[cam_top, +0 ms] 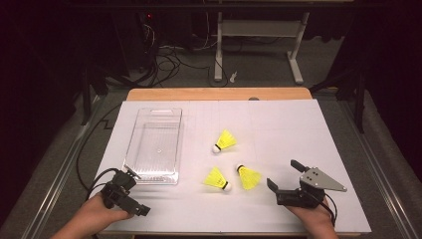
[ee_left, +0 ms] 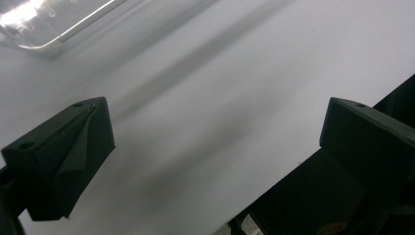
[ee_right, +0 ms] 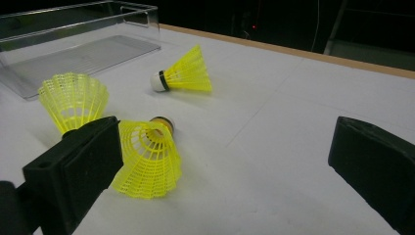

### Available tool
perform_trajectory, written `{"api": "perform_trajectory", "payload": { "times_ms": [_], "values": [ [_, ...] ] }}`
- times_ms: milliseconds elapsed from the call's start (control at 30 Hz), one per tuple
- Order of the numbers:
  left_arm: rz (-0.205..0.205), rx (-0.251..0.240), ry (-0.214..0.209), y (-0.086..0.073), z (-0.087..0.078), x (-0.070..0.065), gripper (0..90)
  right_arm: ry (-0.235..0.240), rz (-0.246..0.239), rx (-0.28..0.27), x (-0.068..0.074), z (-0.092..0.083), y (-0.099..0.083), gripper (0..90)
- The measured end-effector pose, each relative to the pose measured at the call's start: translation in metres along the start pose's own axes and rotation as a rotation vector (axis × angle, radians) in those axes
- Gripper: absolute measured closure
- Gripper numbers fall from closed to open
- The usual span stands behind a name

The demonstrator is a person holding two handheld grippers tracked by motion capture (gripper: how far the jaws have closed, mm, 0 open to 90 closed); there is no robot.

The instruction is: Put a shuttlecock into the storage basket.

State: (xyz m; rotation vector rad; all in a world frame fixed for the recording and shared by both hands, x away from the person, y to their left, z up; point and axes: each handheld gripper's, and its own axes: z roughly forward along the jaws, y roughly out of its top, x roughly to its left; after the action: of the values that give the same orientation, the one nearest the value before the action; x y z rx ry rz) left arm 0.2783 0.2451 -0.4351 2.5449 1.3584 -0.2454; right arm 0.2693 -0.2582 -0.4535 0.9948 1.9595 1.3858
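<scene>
Three yellow plastic shuttlecocks lie on the white table cover. One [cam_top: 225, 141] [ee_right: 186, 76] rests mid-table, and two sit nearer me: one [cam_top: 217, 179] [ee_right: 73, 100] to the left, one [cam_top: 249, 177] [ee_right: 147, 156] to the right. An empty clear plastic tray [cam_top: 154, 144] [ee_right: 73, 49] stands at the left, and its corner [ee_left: 34, 29] is also in the left gripper view. My right gripper [cam_top: 283, 174] [ee_right: 225, 161] is open, just right of the nearest shuttlecock and holding nothing. My left gripper [cam_top: 138, 192] [ee_left: 215, 142] is open over bare cover, near the tray's front corner.
The white cover [cam_top: 278, 129] spans the table, with a wooden edge [cam_top: 219, 93] at the far side. Both hands rest near the front edge. Beyond the table, a white desk frame [cam_top: 259, 40] and cables [cam_top: 169, 62] stand on the floor.
</scene>
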Motion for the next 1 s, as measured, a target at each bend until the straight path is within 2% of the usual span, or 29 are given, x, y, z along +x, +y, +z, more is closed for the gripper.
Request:
{"api": "perform_trajectory", "payload": {
  "times_ms": [333, 833, 1000],
  "values": [
    [0.012, 0.003, -0.030, 0.006, 0.002, -0.010, 0.7, 0.006, -0.003, 0.006, 0.001, 0.000, -0.001, 0.4],
    [0.060, 0.021, -0.063, 0.022, 0.008, -0.032, 0.7, 0.012, 0.000, -0.004, 0.001, -0.001, 0.000, 0.4],
    [0.088, 0.035, -0.070, 0.031, 0.013, -0.042, 0.7, 0.011, 0.000, 0.000, 0.001, -0.001, 0.000, 0.4]
  ]
}}
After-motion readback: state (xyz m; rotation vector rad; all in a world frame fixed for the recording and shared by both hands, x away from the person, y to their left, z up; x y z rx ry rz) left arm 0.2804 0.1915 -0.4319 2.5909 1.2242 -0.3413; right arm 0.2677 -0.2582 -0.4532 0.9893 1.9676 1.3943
